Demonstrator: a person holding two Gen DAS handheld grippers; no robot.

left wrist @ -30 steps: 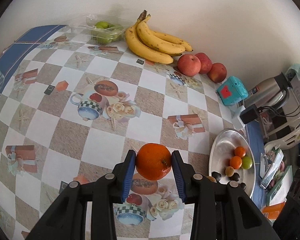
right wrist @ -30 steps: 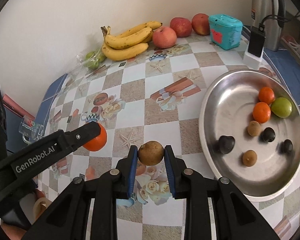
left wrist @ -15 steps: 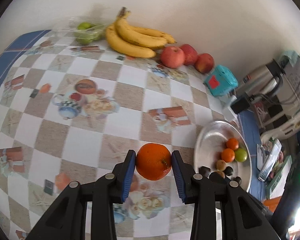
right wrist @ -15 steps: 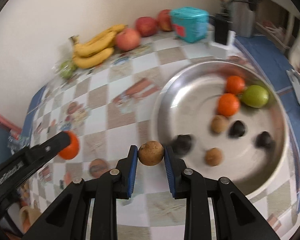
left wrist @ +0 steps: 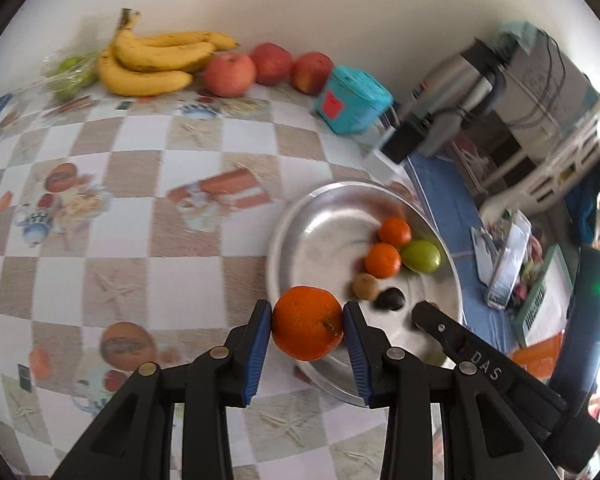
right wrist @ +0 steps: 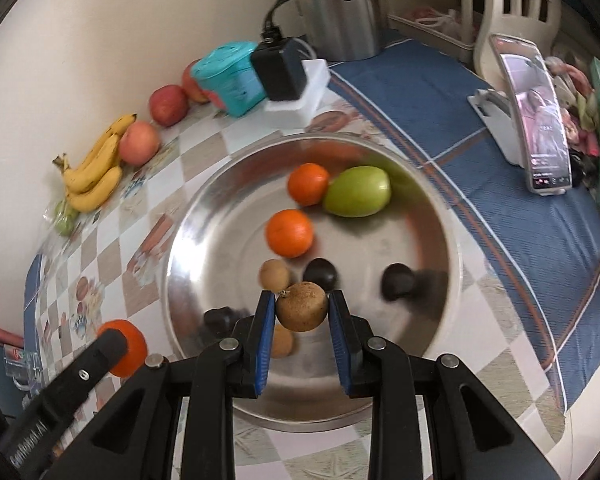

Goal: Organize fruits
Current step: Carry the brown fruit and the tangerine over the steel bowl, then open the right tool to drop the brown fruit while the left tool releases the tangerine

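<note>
Both tools now over tray (right wrist: pixel 188 240) w/ orange (left wrist: pixel 307 322), brown fruit (right wrist: pixel 301 306).

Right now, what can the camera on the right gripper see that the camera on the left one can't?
Only the right wrist view shows the small brown fruit pinched in the right gripper, and a phone on a stand. Only the left wrist view shows the left gripper head on, clamping the big orange. Both show the metal bowl, bananas and green fruit.
</note>
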